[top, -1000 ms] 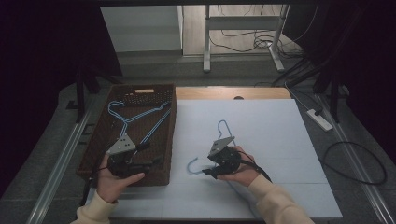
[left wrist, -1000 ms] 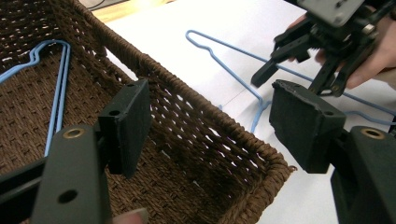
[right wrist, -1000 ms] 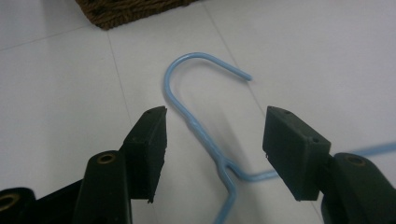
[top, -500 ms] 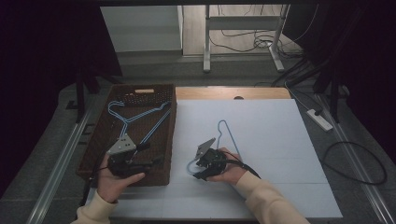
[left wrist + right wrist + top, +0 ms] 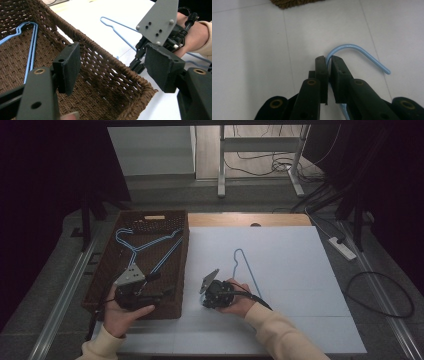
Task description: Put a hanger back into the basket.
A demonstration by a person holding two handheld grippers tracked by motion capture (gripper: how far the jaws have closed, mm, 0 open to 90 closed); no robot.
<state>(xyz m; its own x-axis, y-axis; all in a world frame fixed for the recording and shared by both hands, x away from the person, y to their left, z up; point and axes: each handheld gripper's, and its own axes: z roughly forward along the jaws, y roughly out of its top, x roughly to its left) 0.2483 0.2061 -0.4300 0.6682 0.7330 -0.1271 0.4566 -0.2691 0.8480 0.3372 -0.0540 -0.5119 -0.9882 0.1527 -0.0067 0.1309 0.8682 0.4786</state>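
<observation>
while the left gripper (image 5: 112, 72) is held spread over the wicker basket (image 5: 100, 285), the blue hanger's hook (image 5: 359, 53) is pinched by the just-closed right gripper (image 5: 329, 60) on the white table (image 5: 300, 270).

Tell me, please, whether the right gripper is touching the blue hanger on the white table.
Touching. In the right gripper view the right gripper has its jaws closed on the neck of the blue hanger, just below the hook, with the wire pinched between the pads.
</observation>
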